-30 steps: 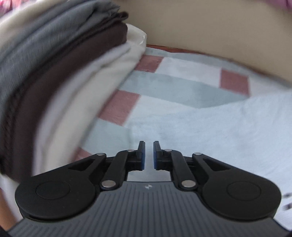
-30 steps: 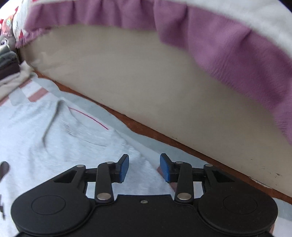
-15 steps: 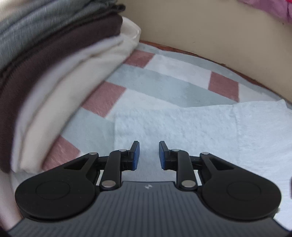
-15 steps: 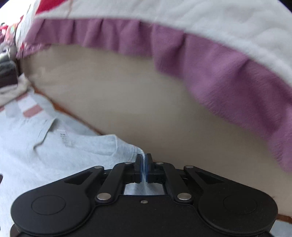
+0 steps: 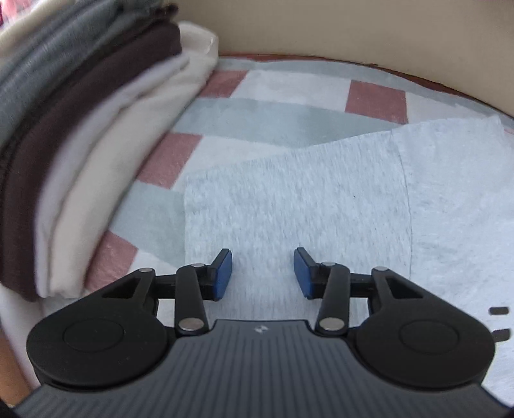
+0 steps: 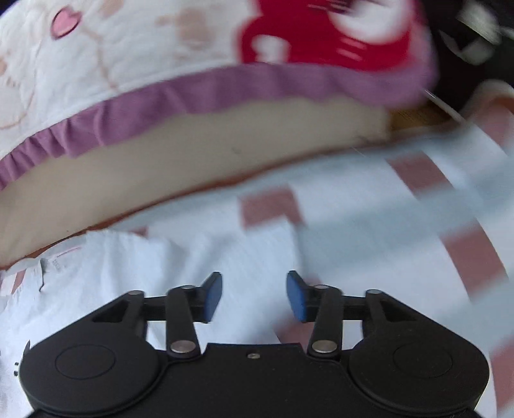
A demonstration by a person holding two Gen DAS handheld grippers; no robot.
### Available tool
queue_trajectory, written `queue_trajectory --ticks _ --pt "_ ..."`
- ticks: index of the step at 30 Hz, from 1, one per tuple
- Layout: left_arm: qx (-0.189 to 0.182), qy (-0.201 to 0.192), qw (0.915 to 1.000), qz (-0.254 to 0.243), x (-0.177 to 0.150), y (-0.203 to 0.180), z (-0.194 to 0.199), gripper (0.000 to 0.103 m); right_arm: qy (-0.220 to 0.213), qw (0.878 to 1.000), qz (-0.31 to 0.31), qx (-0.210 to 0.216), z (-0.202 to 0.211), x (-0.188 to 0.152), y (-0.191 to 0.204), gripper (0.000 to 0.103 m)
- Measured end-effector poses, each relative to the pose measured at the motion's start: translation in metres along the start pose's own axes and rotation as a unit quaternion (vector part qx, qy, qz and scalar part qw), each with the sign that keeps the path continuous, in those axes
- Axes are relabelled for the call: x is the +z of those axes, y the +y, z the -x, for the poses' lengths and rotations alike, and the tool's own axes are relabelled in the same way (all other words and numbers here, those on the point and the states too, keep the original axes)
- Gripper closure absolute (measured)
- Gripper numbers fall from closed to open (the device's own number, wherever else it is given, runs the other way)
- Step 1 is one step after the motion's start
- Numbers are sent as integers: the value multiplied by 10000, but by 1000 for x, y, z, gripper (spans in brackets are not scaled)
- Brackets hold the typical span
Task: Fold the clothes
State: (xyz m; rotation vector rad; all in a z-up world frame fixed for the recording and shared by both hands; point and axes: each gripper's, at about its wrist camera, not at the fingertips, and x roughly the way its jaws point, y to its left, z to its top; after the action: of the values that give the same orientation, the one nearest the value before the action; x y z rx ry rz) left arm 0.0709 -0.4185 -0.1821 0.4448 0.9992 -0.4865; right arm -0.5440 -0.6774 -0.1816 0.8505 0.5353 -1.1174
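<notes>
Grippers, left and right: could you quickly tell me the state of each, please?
Left gripper: open, holding nothing, above the light grey garment.
Right gripper: open, holding nothing.

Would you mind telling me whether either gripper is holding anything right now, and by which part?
Nothing is held. The left gripper and right gripper both have open jaws above the light grey shirt.

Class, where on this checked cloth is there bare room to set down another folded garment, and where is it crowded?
Bare checked cloth lies between the stack of folded clothes, the beige wall and the grey shirt. More shows right of the shirt in the right wrist view. The stack crowds the left edge.
</notes>
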Motion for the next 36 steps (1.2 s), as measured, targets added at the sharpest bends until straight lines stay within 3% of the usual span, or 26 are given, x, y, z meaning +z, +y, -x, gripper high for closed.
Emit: queue_trajectory --ticks 6,10,11,13,15,16,18,20,22,24,25,27,29,32,36 --pt "381 -27 9984 -419 -13 -17 5 61 373 9875 -1372 675 -4 -42 -20 51" --pt "364 -56 9986 -384 -20 -14 8 61 -148 9920 -1194 380 -16 -63 6 55" --pt "357 -59 9985 -410 -21 -14 8 61 -294 9951 -898 273 -20 -64 14 98" --pt "343 -64 9983 -463 -24 -13 9 65 -598 9981 -142 -12 -19 -64 30 96" --pt "445 -67 9970 -625 -25 -14 10 70 -1198 9880 840 -500 0 -65 48 98" --pt "508 -68 9961 -717 -26 -14 10 72 -1286 9845 1002 -651 5 -66 50 98" --pt "744 -84 9930 -917 -28 -14 9 74 -1177 9859 896 -779 6 -65 45 97" --pt "1199 -125 9861 -1147 -31 -14 7 74 -1019 9830 918 -1221 -5 -66 39 95" --pt "1651 -166 9765 -1373 -34 -14 5 88 -1052 9731 1044 -1766 -11 -68 31 94" --pt "2099 -206 9644 -1596 -36 -14 3 88 -887 9787 651 -1730 -4 -65 15 91" --pt "1977 -91 9702 -1395 -36 -5 4 88 -748 9866 293 -1420 4 -63 5 89" --pt "1197 183 9910 -570 -34 18 15 88 -384 9969 -260 -632 23 -67 -13 84" --pt "364 438 9980 285 -33 40 27 86 48 9990 -432 74 42 -72 -23 82" --pt "-272 566 9980 -90 -51 22 55 80 528 9954 -77 798 77 -80 -21 71" --pt "-1014 692 9887 -861 -79 -9 93 54 926 9771 1067 1591 135 -91 2 60"
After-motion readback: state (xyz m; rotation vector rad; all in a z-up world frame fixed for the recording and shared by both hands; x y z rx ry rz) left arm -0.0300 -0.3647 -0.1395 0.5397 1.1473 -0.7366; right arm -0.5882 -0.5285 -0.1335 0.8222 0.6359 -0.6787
